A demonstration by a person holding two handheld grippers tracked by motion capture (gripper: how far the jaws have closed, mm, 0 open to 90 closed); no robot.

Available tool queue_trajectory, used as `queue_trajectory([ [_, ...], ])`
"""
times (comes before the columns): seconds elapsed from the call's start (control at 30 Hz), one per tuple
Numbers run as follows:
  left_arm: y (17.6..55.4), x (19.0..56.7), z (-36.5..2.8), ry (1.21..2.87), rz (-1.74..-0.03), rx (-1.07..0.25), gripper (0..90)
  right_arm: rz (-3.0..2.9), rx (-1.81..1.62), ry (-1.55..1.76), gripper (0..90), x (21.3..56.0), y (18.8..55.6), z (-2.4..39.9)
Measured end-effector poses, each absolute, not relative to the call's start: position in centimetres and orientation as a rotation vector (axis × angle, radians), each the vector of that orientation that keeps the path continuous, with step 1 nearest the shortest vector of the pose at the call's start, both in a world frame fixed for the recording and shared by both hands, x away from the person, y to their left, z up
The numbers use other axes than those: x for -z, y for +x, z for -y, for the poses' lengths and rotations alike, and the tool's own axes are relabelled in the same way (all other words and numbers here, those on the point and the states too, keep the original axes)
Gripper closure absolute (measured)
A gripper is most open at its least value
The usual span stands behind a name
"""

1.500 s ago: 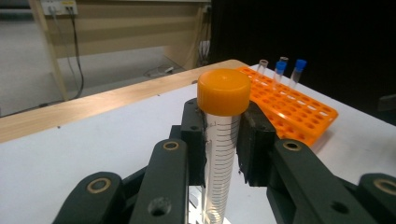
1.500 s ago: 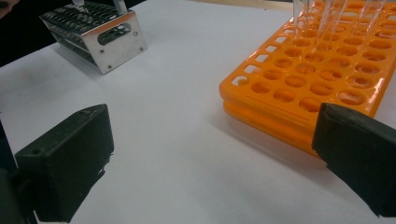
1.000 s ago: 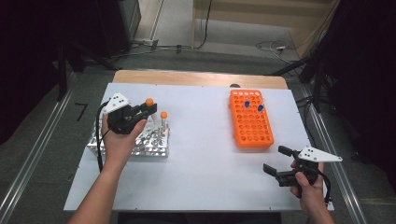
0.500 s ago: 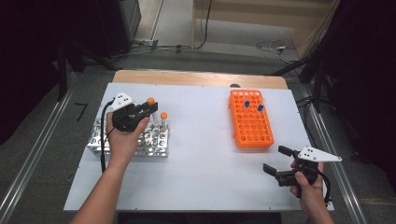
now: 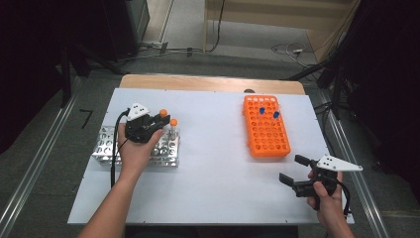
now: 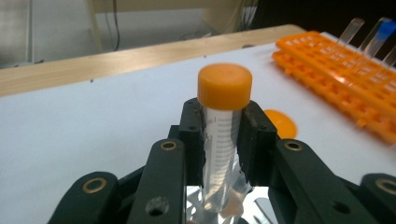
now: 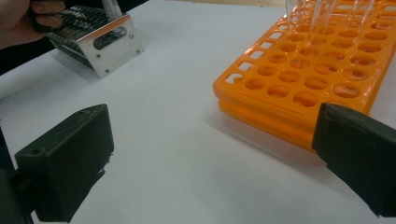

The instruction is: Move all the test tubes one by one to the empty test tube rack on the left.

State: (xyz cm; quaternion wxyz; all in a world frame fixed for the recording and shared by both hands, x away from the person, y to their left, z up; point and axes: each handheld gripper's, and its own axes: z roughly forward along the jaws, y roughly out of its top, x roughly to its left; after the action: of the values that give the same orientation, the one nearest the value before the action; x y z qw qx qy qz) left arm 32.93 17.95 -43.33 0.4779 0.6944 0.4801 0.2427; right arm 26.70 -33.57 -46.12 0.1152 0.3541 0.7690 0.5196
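- The left gripper has its jaws closed on a clear tube with an orange cap, gripping it just below the cap.
- The tube's lower end sits above the metal rack at the left of the white table; whether it is fully free of its hole cannot be told.
- A second orange-capped tube stands in the same rack, just beside the held one.
- The orange rack lies well apart on the right, holding two blue-capped tubes near its far end; most holes are empty.
- Judged from this, the work is at an early stage: one tube is gripped, nothing orange-capped sits in the orange rack.
- The right gripper hovers near the table's front right corner, jaws wide apart and empty.
- Bare tabletop between the racks gives open room; the table's edges lie close to the right hand.
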Motion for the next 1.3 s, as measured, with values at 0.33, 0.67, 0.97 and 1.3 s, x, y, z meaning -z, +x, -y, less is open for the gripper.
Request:
queue_trajectory([
  [0.33,32.1,42.9,-18.6,1.682,-1.176,-0.597,54.7,-2.229,-1.533,1.054,0.0,45.9,26.8,34.0],
  [0.67,30.6,41.6,-18.9,1.612,-1.137,-0.564,46.3,-2.222,-1.524,1.04,0.0,45.6,26.6,33.7],
  [0.97,27.1,40.5,-18.6,1.564,-1.024,-0.501,8.1,-2.192,-1.532,1.057,0.0,45.2,27.1,33.3],
  [1.3,23.8,41.7,-17.1,1.582,-0.932,-0.426,0.0,-2.15,-1.523,1.071,0.0,44.2,28.2,32.9],
])
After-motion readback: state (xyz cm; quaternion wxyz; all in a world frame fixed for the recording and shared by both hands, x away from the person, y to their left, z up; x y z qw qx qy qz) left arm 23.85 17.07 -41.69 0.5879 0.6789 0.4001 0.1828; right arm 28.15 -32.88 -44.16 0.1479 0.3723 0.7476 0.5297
